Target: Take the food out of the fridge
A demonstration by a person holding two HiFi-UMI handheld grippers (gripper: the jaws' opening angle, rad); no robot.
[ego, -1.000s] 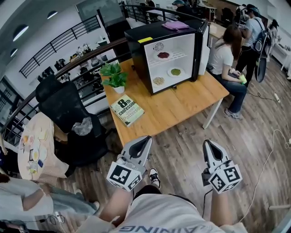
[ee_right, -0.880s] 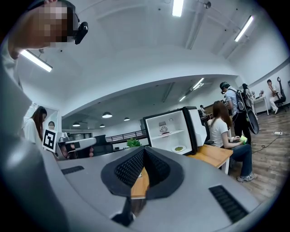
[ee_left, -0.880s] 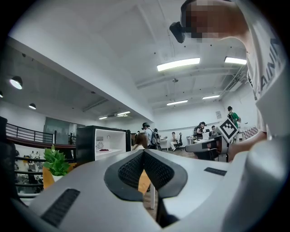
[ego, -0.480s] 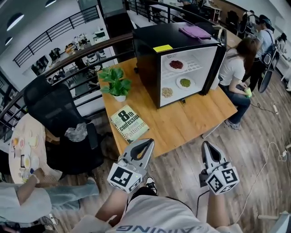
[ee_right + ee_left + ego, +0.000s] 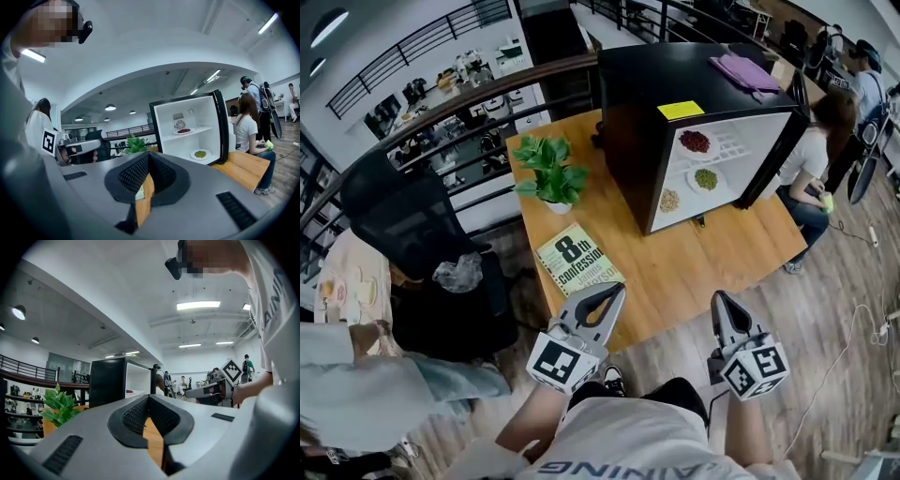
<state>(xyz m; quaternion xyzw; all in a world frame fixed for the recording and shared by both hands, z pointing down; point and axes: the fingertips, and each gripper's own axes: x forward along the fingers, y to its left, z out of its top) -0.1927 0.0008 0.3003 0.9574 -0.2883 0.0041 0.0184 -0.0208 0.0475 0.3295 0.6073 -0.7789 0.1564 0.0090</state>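
The food could spill or get shoved back if we reach in with our jaws closed, or if we knock the fridge. It sits on shelves inside the open fridge, across the table and well apart from the left gripper and right gripper. Both are closed, empty and pointing toward it.

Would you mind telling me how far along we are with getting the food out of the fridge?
Done: the fridge stands open. In hand: nothing; the left tongs and right tongs are shut and empty, well short of the fridge. Left: everything. The plate of red food on the upper shelf, and the plate of green food and plate of beige food below, all sit inside.
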